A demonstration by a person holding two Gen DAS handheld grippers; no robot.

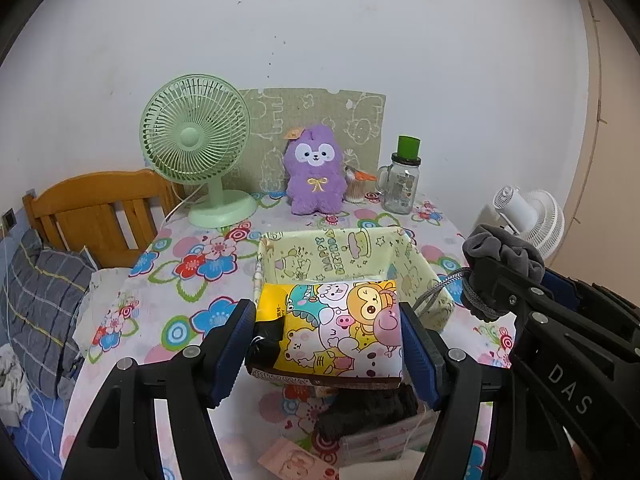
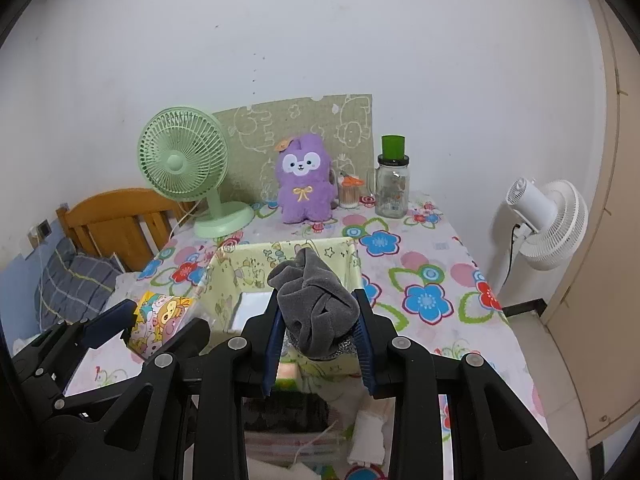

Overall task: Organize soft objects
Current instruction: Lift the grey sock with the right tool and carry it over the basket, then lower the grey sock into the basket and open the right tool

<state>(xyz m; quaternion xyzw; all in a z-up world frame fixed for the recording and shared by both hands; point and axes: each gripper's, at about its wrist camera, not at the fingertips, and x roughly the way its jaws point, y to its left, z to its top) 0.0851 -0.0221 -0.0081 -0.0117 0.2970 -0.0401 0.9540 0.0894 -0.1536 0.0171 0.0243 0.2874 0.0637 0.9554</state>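
Note:
My left gripper [image 1: 327, 322] is shut on a soft pack printed with cartoon animals [image 1: 332, 332], held above the table just in front of the pale green fabric box [image 1: 340, 252]. My right gripper [image 2: 318, 316] is shut on a bunched grey cloth [image 2: 316, 304] with a grey cord, held over the near edge of the same fabric box [image 2: 240, 272]. From the left wrist view the right gripper with the grey cloth [image 1: 504, 252] sits to the right of the box. The cartoon pack [image 2: 158, 324] shows at the left in the right wrist view.
At the back of the floral tablecloth [image 1: 200, 280] stand a green desk fan [image 1: 196, 148], a purple plush [image 1: 314, 172], a cotton-swab cup [image 1: 356, 190] and a glass jar with a green lid [image 1: 400, 184]. Dark items and papers [image 1: 368, 412] lie near the front edge. A wooden bedhead [image 1: 92, 208] is left, a white fan [image 2: 548, 220] right.

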